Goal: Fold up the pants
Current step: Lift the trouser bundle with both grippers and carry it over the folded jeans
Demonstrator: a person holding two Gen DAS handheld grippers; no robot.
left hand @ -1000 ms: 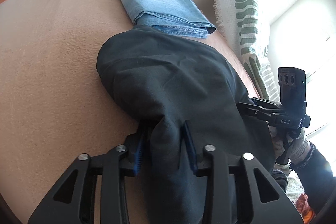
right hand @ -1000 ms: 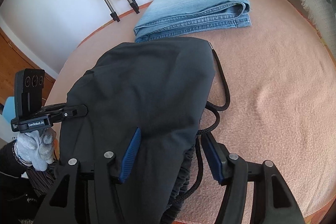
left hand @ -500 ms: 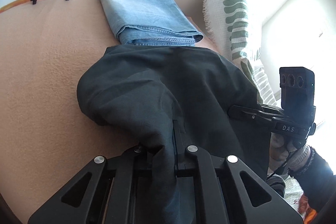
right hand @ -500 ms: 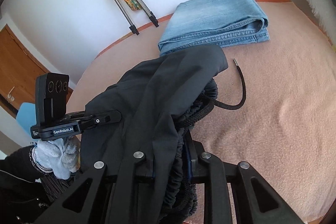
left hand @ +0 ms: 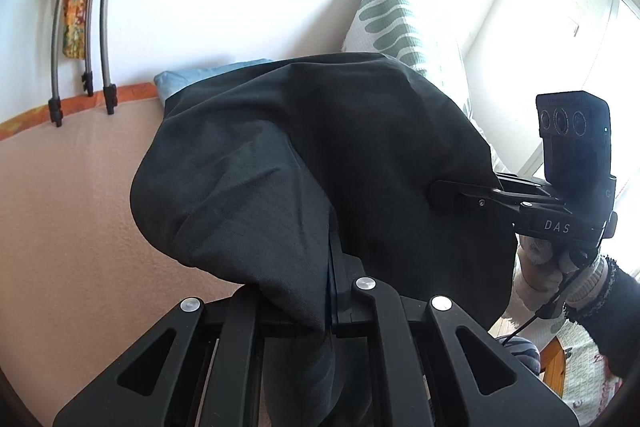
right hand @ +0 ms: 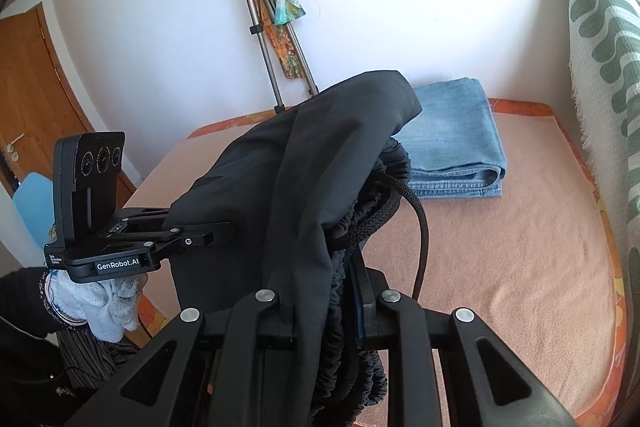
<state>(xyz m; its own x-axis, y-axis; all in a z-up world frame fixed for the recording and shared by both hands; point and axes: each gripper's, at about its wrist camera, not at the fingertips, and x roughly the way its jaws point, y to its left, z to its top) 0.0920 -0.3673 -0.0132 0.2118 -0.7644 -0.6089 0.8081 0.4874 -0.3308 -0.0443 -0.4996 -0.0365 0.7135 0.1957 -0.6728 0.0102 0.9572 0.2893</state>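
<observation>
Dark grey pants [left hand: 260,167] hang bunched in the air above the peach-covered bed [left hand: 60,207], held at two places. My left gripper [left hand: 330,291] is shut on a fold of the cloth. My right gripper [right hand: 348,279] is shut on the gathered elastic waistband of the pants [right hand: 288,167], and a black drawstring [right hand: 420,227] loops down beside it. In the left wrist view the right gripper [left hand: 440,195] bites into the pants from the right. The right wrist view shows the left gripper [right hand: 228,233] entering the cloth from the left. A gloved hand holds each tool.
Folded blue jeans [right hand: 456,147] lie at the far end of the bed [right hand: 520,247], partly hidden behind the pants in the left wrist view. A green-patterned pillow [right hand: 600,47] lines the right side. Tripod legs [right hand: 264,27] lean on the wall. A wooden door [right hand: 32,87] stands at left.
Both grippers shut on the pants, which lay flat on the bed, then rose with them. The cloth now hangs off the blanket and covers most of the jeans in the left view.
</observation>
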